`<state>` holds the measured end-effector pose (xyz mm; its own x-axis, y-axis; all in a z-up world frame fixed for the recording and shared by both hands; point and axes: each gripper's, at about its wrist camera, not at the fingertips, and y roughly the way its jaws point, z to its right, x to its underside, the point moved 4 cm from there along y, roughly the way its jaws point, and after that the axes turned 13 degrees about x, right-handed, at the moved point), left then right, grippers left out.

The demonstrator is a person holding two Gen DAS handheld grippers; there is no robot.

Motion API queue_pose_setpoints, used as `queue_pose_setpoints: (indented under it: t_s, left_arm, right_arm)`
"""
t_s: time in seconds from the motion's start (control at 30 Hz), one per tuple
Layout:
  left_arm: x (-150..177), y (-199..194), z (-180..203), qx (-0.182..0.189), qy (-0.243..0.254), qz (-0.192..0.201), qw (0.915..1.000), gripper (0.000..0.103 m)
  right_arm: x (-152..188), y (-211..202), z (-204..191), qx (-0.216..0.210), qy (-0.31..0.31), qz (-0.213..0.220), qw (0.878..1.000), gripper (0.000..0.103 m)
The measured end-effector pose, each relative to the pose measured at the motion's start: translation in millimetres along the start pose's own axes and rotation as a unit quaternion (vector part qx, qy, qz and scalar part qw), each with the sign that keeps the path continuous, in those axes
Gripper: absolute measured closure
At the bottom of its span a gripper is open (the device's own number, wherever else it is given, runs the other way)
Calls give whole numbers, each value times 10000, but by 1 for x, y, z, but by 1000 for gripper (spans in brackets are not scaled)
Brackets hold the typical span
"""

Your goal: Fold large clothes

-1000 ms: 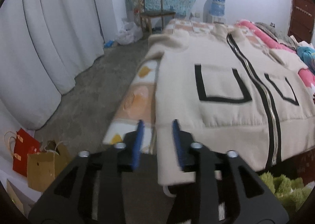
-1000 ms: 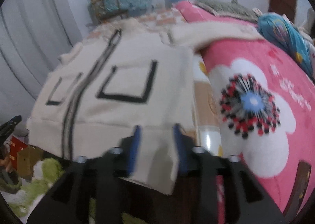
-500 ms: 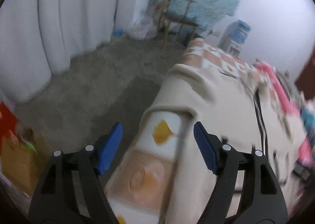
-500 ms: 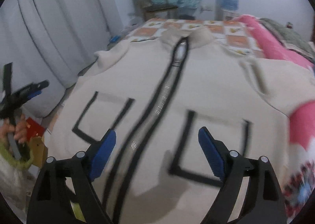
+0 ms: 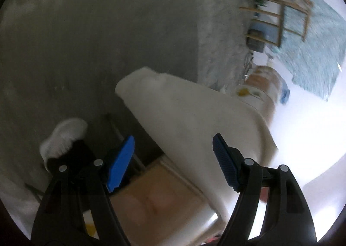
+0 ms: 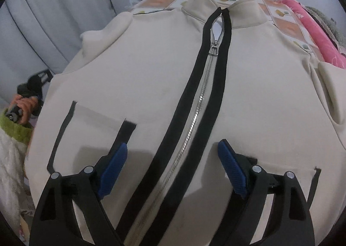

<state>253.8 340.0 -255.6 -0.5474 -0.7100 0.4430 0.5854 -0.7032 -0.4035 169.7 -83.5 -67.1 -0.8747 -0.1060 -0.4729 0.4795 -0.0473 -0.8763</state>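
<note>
Cream jacket [image 6: 151, 77] lies flat on the bed [image 6: 285, 27], filling the right wrist frame, zipper [image 6: 194, 120] running up its centre. At lower centre, the right gripper [image 6: 170, 166] hangs wide and empty above it. Left gripper [image 5: 173, 159], also wide and empty, frames the jacket's sleeve [image 5: 183, 112] draping off the bed edge at mid-frame.

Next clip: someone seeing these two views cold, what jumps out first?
The cream zip-up jacket fills the right wrist view, spread flat on the bed, its black-edged silver zipper running up the middle between the open jaws of the right gripper. At the far right lies a pink blanket. The left wrist view is blurred and tilted: the left gripper, jaws open and empty, points at a cream sleeve hanging off the bed's edge above grey floor.
</note>
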Motion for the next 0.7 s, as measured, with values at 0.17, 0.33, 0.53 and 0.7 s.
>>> queue_pose_setpoints:
  t_s: [0.17, 0.33, 0.53, 0.7]
  left_arm:
    - [-8, 51, -35, 371, -842, -452, 9947, 32]
    - [-10, 64, -30, 634, -935, -551, 9921, 66]
    - [-24, 40, 2, 391, -196, 140, 9989, 100]
    - [-3, -36, 107, -236, 1769, 1606, 9708, 101]
  right_arm:
    - [-11, 6, 4, 87, 184, -60, 9998, 20]
    - [-15, 6, 15, 212, 348, -75, 9991, 20]
    - [-15, -3, 32, 303, 582, 25, 9978, 20]
    - [-15, -18, 43, 280, 668, 234, 9971, 20]
